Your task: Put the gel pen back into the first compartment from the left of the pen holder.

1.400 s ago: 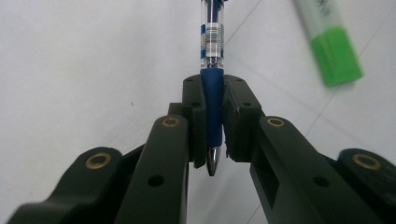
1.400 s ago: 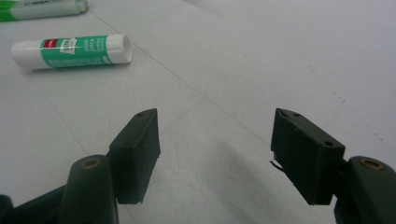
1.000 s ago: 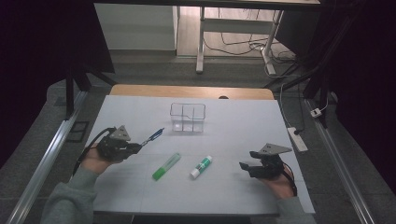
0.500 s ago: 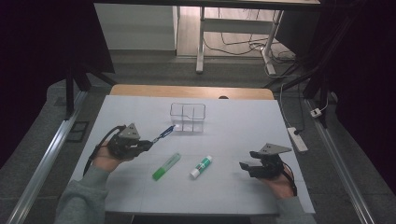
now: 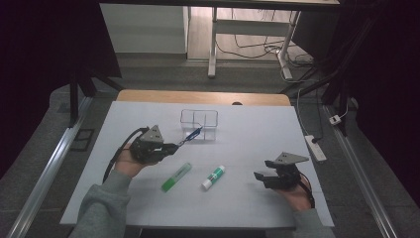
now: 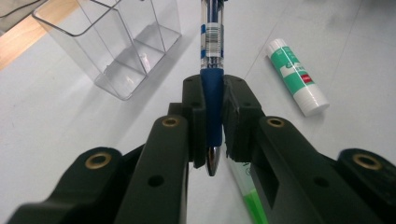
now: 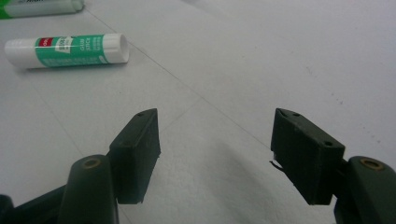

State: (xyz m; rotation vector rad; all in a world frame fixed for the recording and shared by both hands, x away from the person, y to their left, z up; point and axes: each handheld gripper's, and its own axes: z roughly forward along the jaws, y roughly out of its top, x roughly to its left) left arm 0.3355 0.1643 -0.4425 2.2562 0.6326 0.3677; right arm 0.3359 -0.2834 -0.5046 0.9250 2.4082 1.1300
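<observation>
Blue pen (image 6: 212,100) | I had it clamped in my left gripper (image 5: 171,147), its far end at the clear organiser (image 5: 199,125) | glue stick (image 5: 213,177) well nearer me than organiser | right gripper (image 7: 215,154) gaped wide over desk (image 5: 257,134).

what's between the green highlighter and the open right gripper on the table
The white and green glue stick lies between the green highlighter and the open right gripper, clearest in the high view.

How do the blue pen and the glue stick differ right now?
The blue pen is clamped in the left tool, off the table; the glue stick lies loose on the white table. The pen is slim, clear and blue; the glue stick is stubby, white and green. Both are outside the clear organizer.
</observation>
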